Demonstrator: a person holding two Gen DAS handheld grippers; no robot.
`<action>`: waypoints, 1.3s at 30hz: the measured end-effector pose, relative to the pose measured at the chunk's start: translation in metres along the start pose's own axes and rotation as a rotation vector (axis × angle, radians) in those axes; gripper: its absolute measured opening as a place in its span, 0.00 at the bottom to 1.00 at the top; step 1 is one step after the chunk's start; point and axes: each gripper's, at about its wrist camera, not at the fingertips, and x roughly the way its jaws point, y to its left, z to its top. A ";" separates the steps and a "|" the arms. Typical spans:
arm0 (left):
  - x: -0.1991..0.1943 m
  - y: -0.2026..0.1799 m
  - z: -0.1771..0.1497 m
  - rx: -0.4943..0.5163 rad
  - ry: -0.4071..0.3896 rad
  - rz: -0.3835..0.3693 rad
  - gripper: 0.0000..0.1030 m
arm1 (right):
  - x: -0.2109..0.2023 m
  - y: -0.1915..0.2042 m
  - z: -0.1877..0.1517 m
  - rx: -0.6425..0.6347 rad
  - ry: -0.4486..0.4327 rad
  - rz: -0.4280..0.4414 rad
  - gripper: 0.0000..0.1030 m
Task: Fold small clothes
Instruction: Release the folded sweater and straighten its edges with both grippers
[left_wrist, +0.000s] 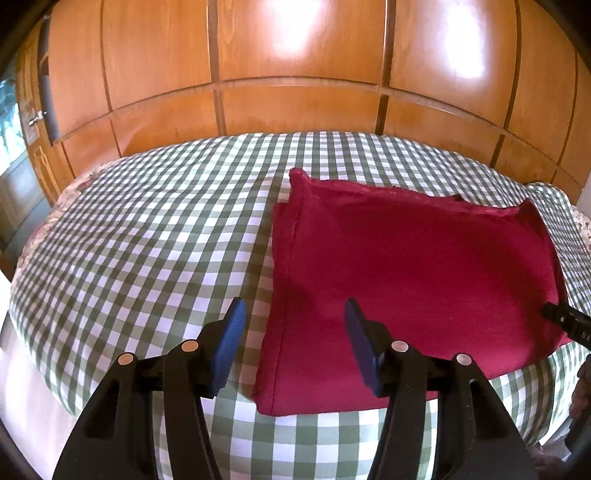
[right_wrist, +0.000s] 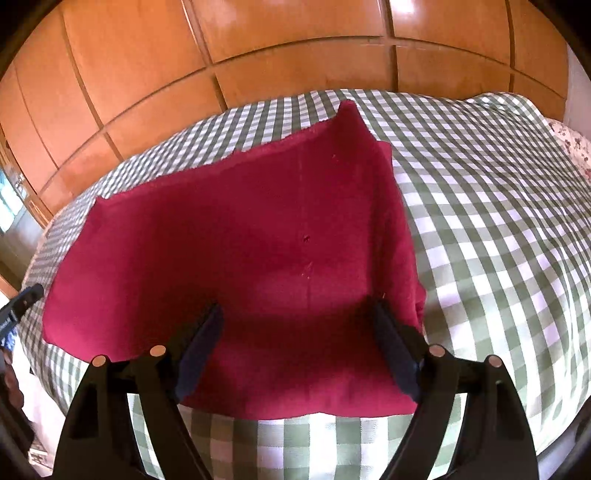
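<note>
A dark red cloth (left_wrist: 417, 269) lies folded in a rough rectangle on the green-and-white checked bed cover (left_wrist: 147, 240). My left gripper (left_wrist: 293, 317) is open and empty, hovering over the cloth's near left edge. My right gripper (right_wrist: 295, 317) is open and empty, above the near right part of the cloth (right_wrist: 258, 240). The tip of the right gripper shows at the right edge of the left wrist view (left_wrist: 565, 319). The tip of the left gripper shows at the left edge of the right wrist view (right_wrist: 22, 302).
A wooden panelled wardrobe (left_wrist: 295, 74) stands right behind the bed. The checked cover (right_wrist: 498, 221) spreads wide on both sides of the cloth. A floral sheet (right_wrist: 572, 147) shows at the far right edge of the bed.
</note>
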 end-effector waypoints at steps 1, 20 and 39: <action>0.003 0.002 0.001 -0.004 0.005 -0.001 0.53 | 0.000 0.002 0.000 -0.005 -0.001 -0.002 0.83; 0.096 0.048 0.063 -0.300 0.209 -0.256 0.29 | 0.006 0.006 -0.004 -0.034 -0.011 -0.020 0.86; 0.067 0.012 0.047 -0.107 0.040 -0.002 0.06 | -0.011 0.009 0.008 -0.045 -0.027 0.029 0.87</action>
